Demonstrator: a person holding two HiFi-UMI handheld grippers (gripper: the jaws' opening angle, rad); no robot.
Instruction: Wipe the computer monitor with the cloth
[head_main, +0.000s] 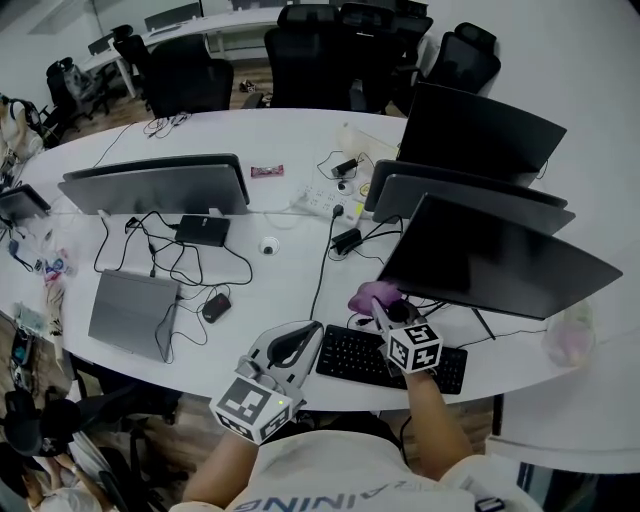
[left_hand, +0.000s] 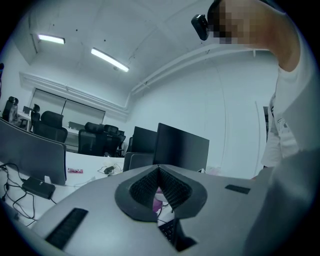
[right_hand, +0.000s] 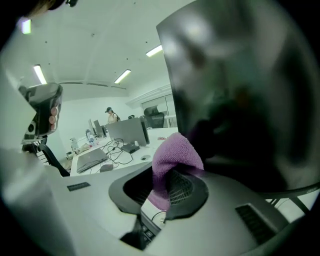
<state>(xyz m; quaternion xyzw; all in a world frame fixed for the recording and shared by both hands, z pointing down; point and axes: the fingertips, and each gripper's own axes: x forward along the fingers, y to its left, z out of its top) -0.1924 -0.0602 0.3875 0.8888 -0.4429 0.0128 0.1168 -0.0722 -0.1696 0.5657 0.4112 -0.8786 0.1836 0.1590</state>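
The dark monitor (head_main: 495, 262) stands at the near right of the white desk, its black screen (right_hand: 240, 95) filling the right of the right gripper view. My right gripper (head_main: 383, 308) is shut on a purple cloth (head_main: 373, 296), and the bunched cloth (right_hand: 172, 160) sits close against the screen's lower left corner. My left gripper (head_main: 297, 345) hangs shut and empty over the desk's front edge, left of the keyboard (head_main: 390, 358). In the left gripper view the jaws (left_hand: 159, 187) meet with nothing between them, and the monitor (left_hand: 181, 148) shows beyond.
Two more monitors (head_main: 478, 135) stand behind the near one, and another (head_main: 160, 185) at the left. A closed laptop (head_main: 132, 313), mouse (head_main: 214, 307), cables and a power strip (head_main: 322, 201) lie on the desk (head_main: 250, 140). Office chairs (head_main: 330, 50) line the far side.
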